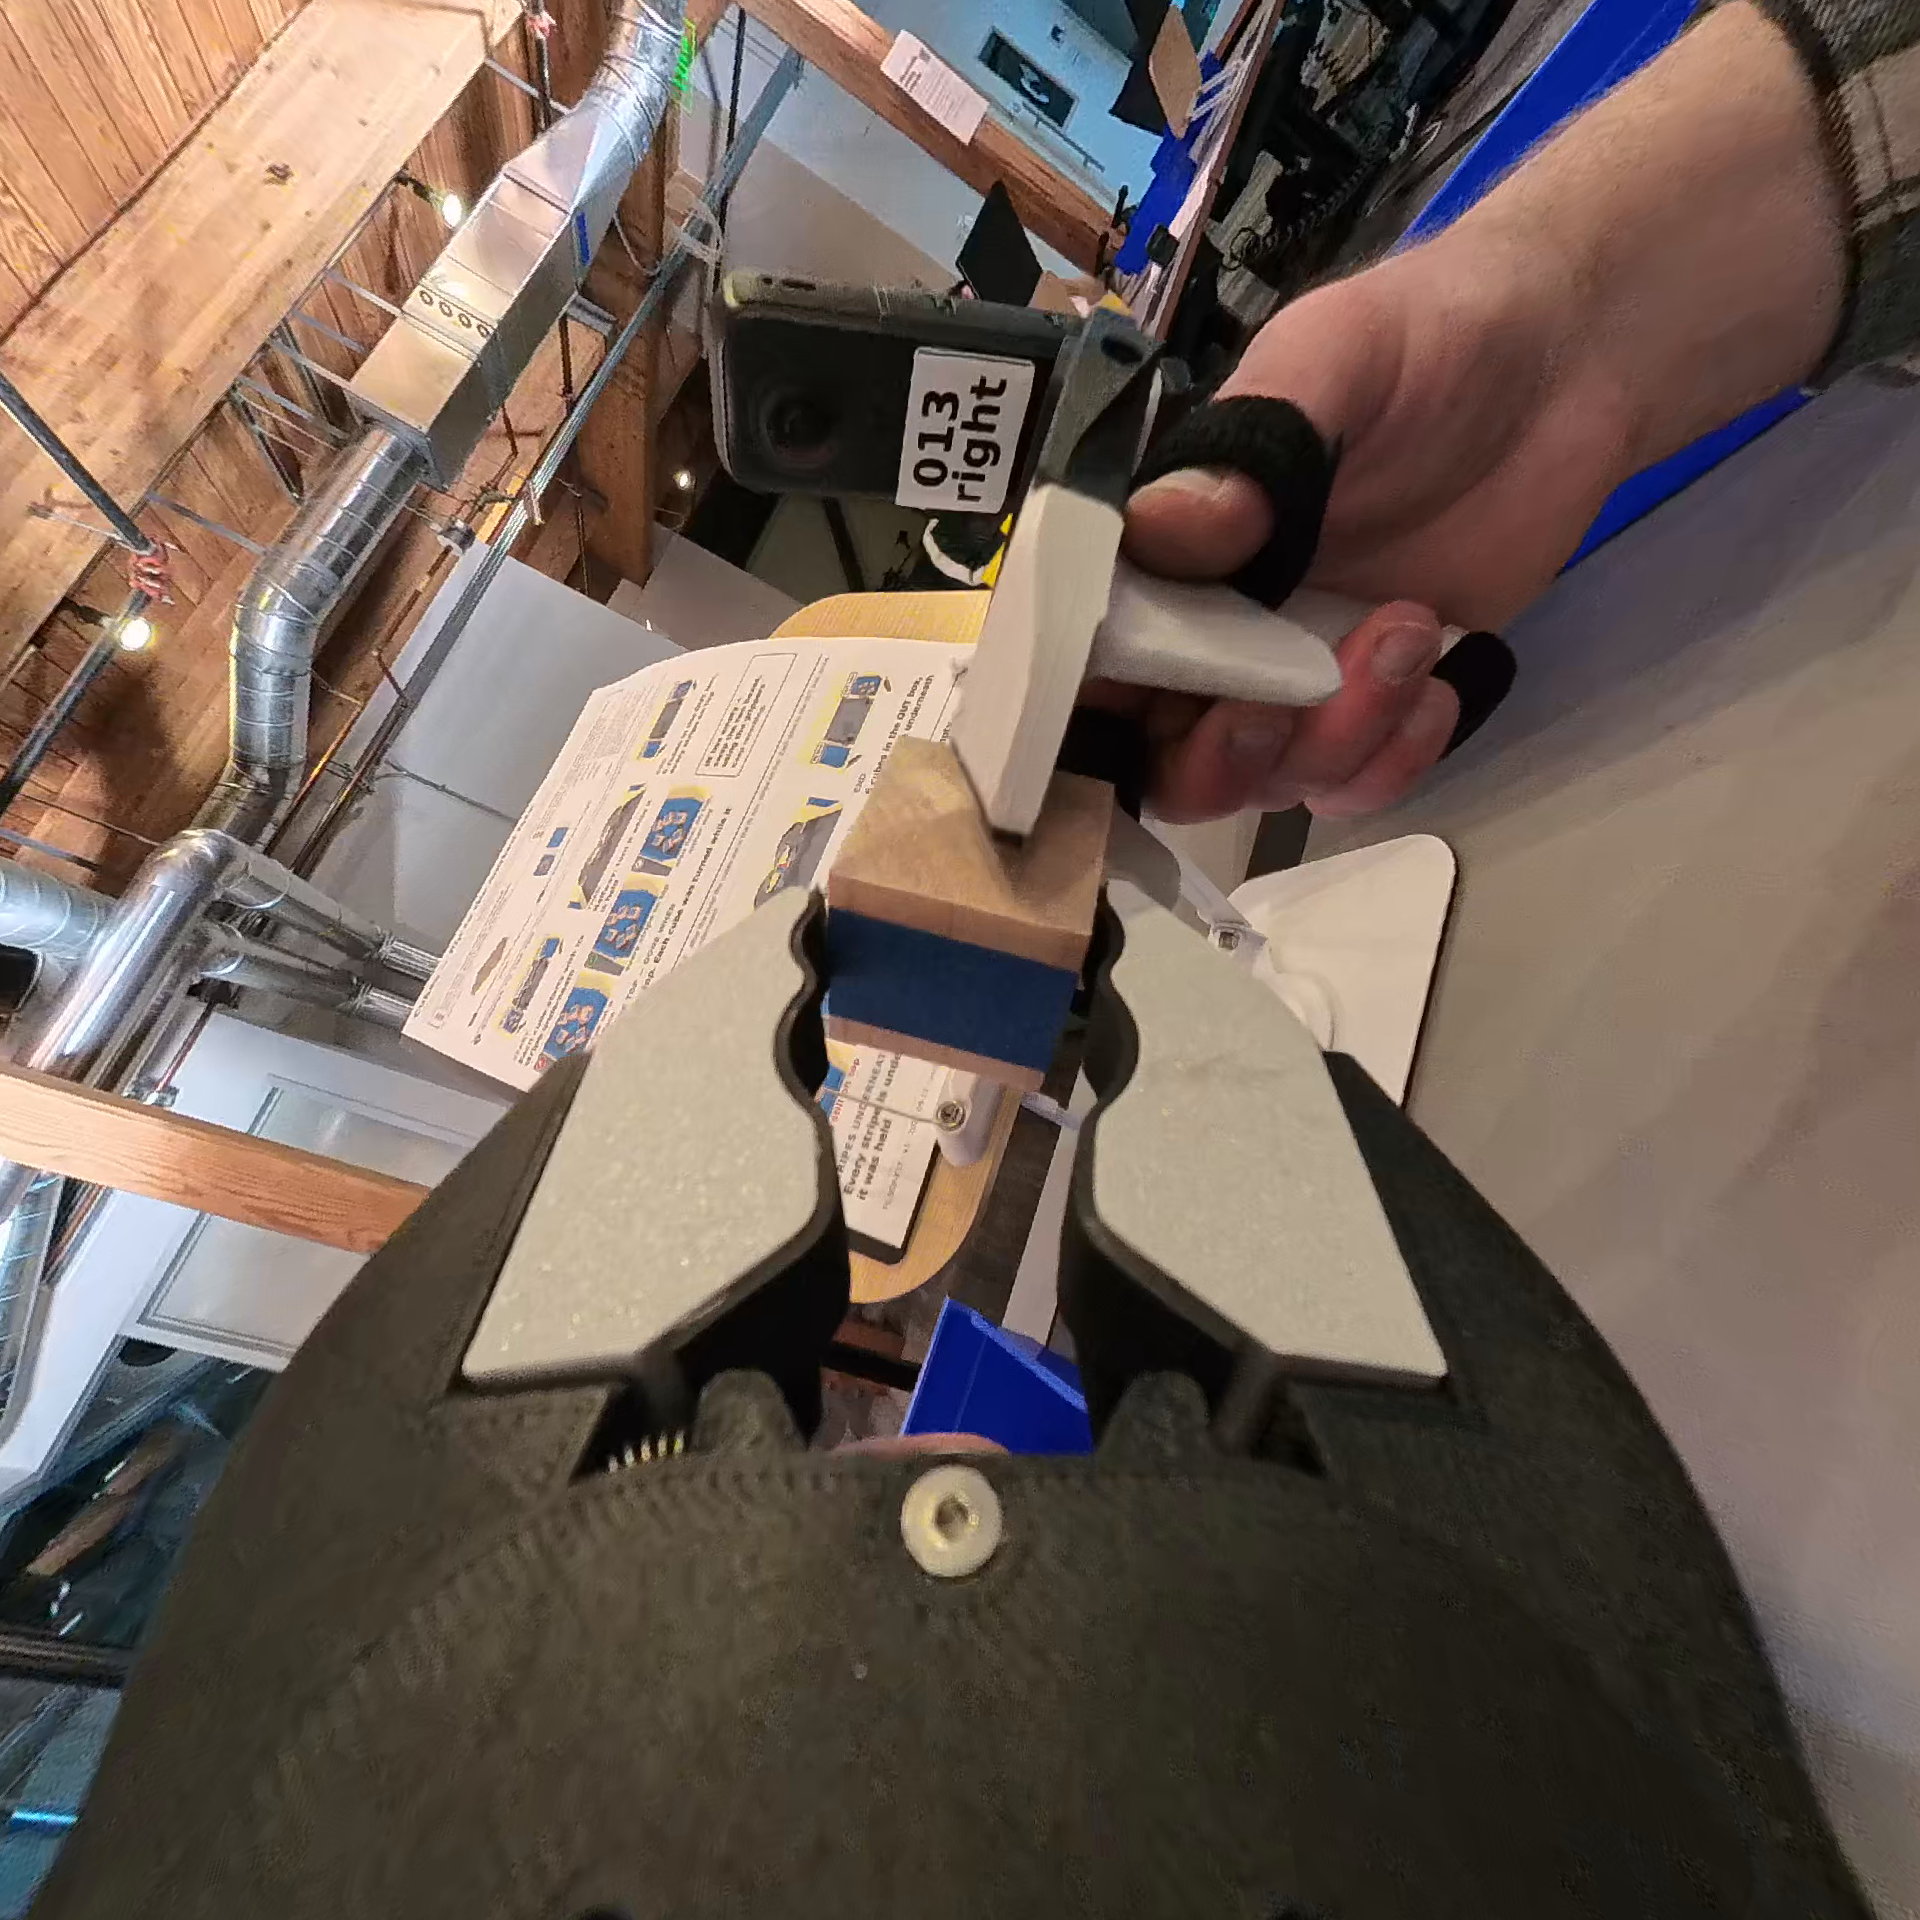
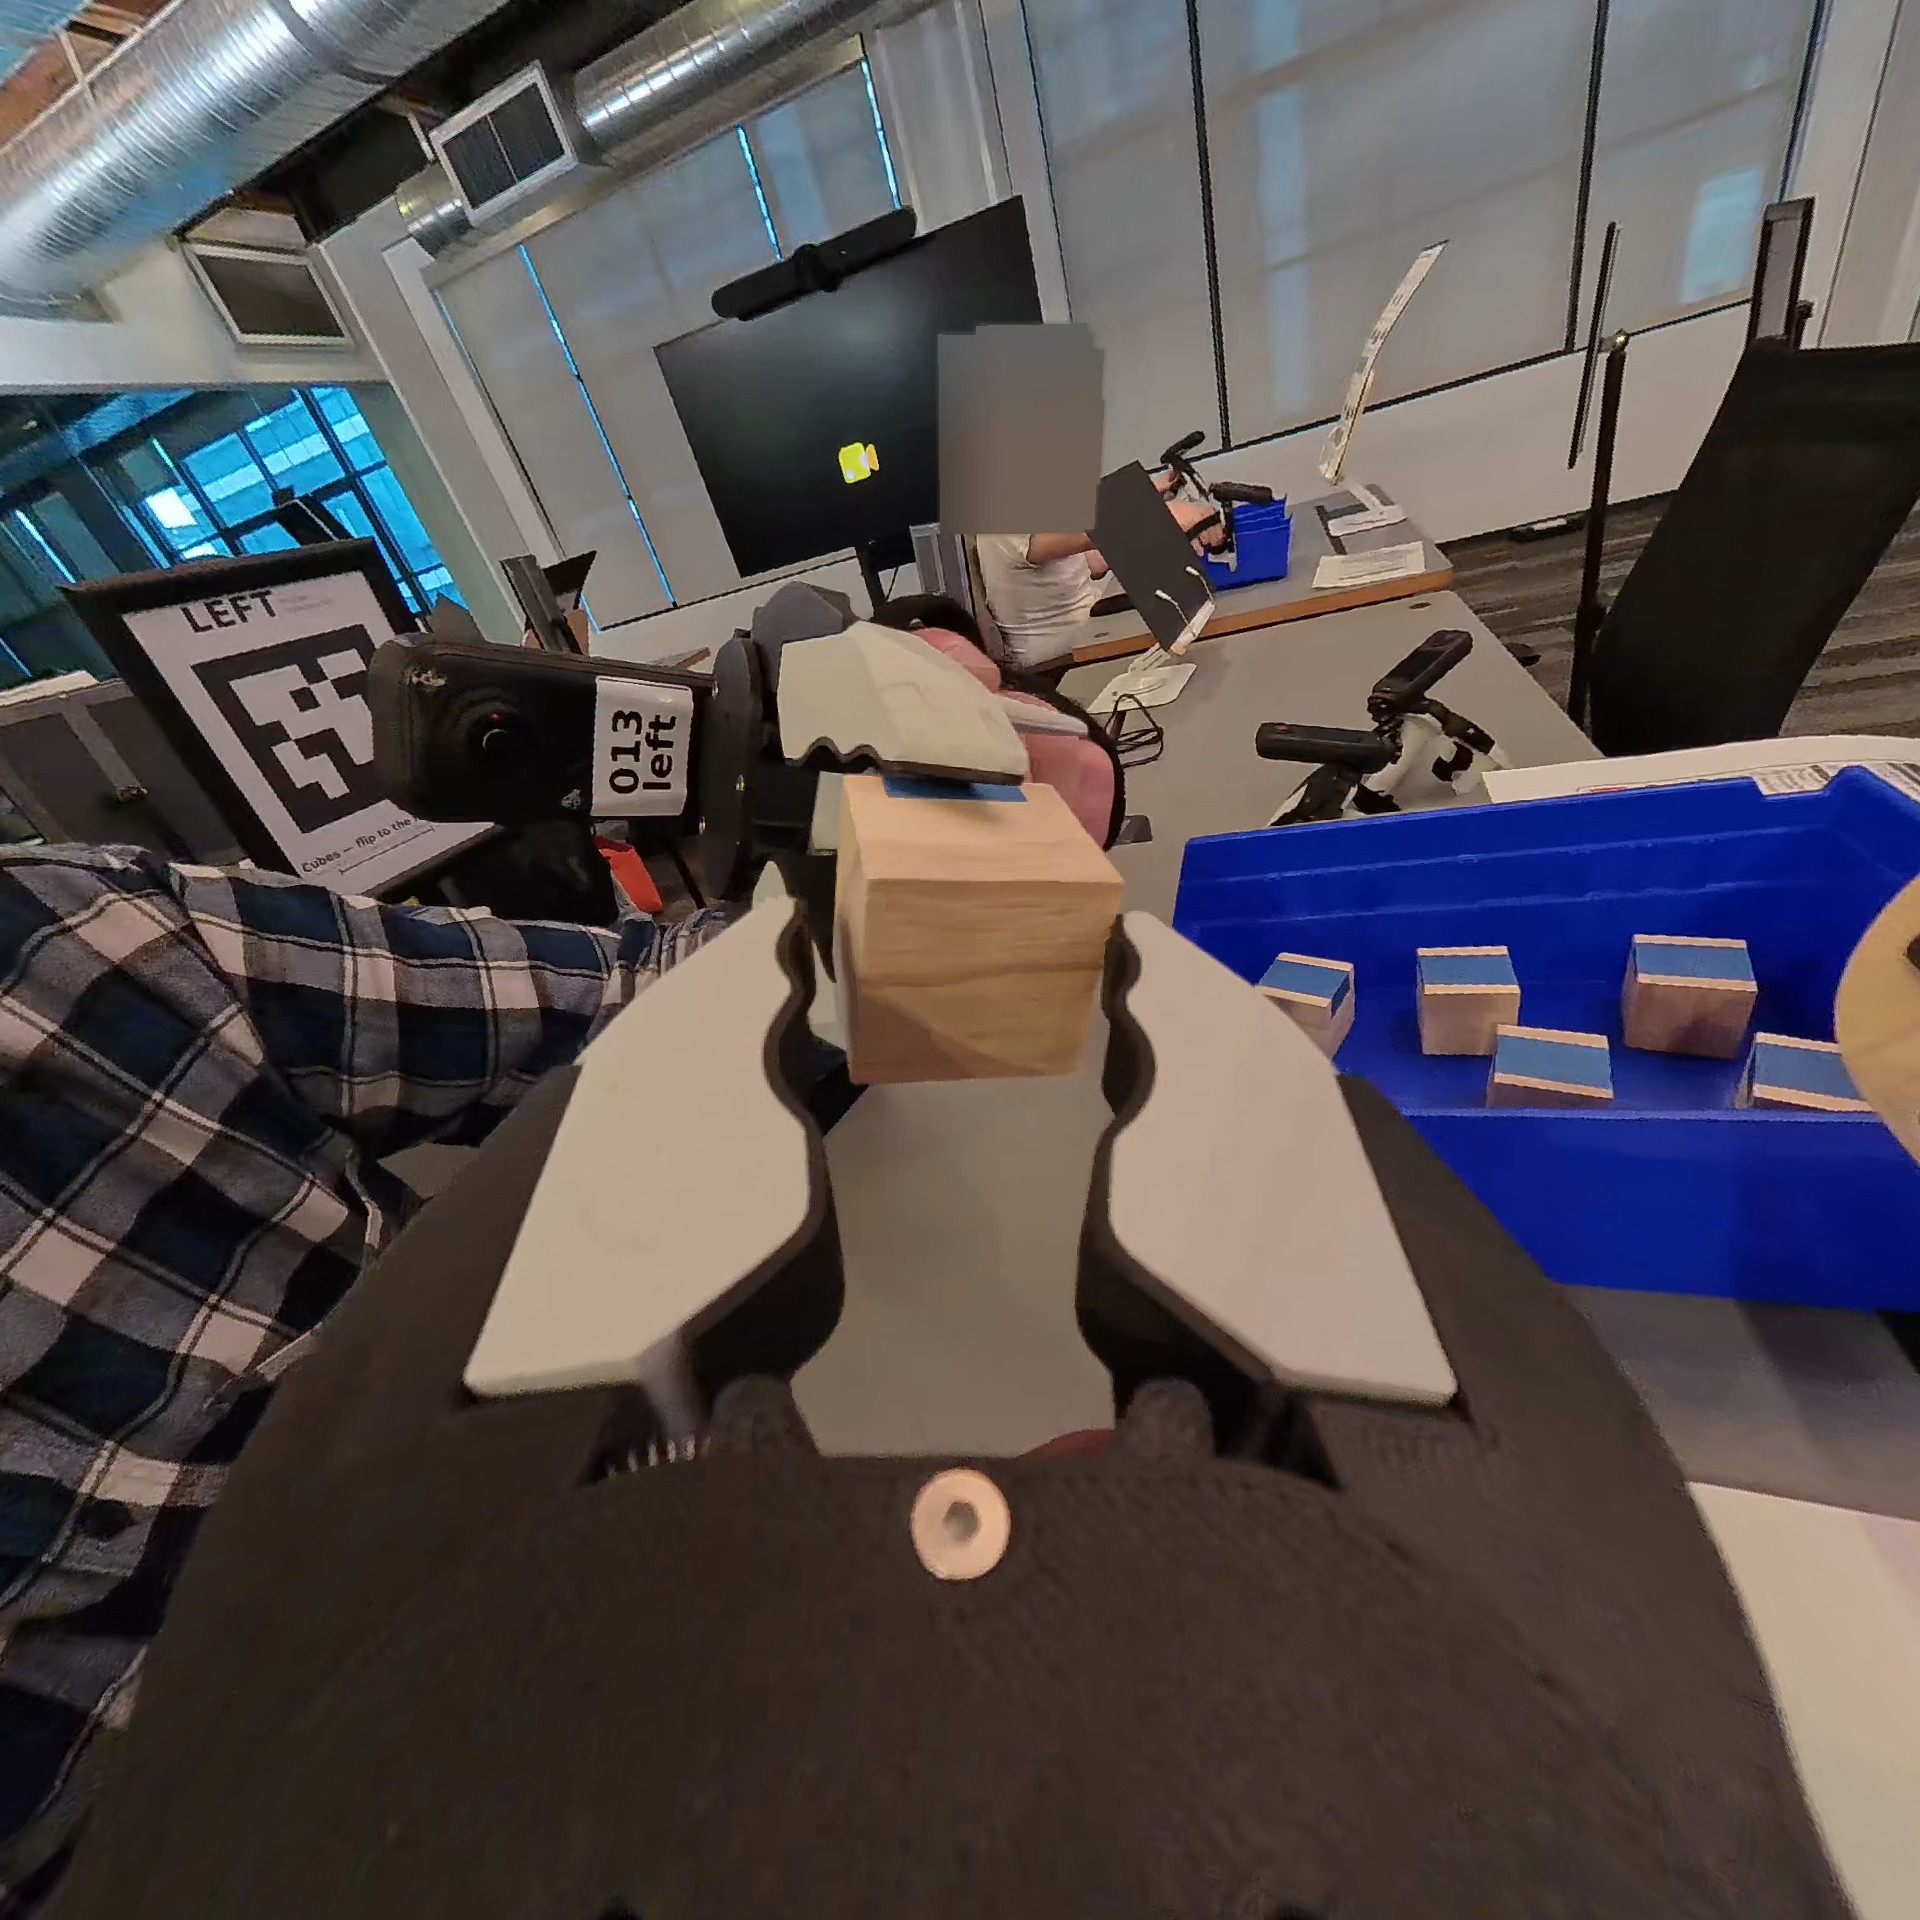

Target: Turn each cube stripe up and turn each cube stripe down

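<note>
One wooden cube (image 1: 961,914) with a blue stripe sits clamped between the left hand-held gripper (image 1: 956,966) pads in the left wrist view, raised off the surface; a finger of the other hand-held gripper rests on its top face.

Right wrist view: the right hand-held gripper (image 2: 961,997) stands narrowly apart around that cube (image 2: 971,956), right pad touching, left pad showing a slit. Five striped cubes (image 2: 1467,1000) lie in a blue bin (image 2: 1558,1195) on the grey surface (image 2: 1299,707).

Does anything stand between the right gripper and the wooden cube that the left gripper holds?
Nothing visible does. The wooden cube already sits between the open fingers of the right gripper, and those two faces are bare. The left gripper clamps two other faces, one of them the striped one.
</note>
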Action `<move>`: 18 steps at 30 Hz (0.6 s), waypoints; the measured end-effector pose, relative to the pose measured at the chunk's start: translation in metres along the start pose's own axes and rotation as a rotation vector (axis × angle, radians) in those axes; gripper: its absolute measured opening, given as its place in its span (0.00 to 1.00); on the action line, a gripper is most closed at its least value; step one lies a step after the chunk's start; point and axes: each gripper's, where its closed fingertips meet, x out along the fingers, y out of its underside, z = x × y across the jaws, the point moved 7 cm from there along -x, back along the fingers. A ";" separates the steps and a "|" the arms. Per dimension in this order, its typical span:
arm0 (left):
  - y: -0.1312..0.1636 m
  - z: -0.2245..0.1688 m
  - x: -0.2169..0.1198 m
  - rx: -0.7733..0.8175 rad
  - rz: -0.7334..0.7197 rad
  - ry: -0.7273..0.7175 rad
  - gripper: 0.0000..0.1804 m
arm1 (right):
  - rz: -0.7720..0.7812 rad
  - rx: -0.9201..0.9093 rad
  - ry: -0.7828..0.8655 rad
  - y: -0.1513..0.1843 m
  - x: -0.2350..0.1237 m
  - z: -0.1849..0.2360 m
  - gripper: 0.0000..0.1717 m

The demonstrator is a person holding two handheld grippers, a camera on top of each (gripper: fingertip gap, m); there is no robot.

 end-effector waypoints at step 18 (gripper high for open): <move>0.014 -0.005 0.005 -0.029 0.078 0.039 0.29 | 0.169 -0.231 0.275 -0.005 -0.002 0.003 0.27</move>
